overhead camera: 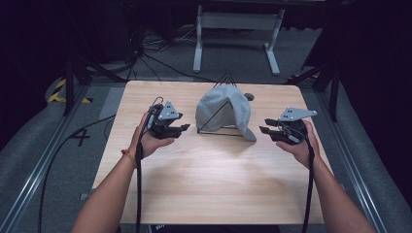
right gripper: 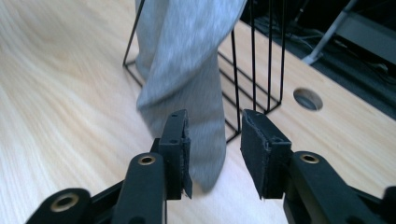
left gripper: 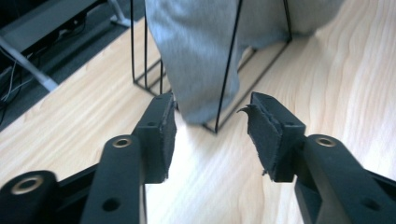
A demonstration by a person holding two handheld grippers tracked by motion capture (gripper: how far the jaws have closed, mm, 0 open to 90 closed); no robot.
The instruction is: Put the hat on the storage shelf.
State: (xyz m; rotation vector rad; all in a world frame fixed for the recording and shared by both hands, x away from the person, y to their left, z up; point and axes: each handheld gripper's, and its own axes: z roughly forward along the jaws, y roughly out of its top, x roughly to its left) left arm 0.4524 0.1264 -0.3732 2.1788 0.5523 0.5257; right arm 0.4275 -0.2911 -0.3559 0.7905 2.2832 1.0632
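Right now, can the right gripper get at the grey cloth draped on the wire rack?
Probably yes: the right gripper stands open, aimed at the grey cloth hanging off the wire rack, with nothing in between.

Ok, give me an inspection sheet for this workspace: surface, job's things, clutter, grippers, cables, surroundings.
Surface: wooden table, round hole near the far edge.
Job's things: grey cap draped on a black wire stand.
Clutter: nothing seen.
Grippers: left gripper and right gripper flank the cap, fingers apart, nothing between them.
Cables: one trails from each gripper; more on the floor beyond.
Surroundings: dark room, white frame behind.
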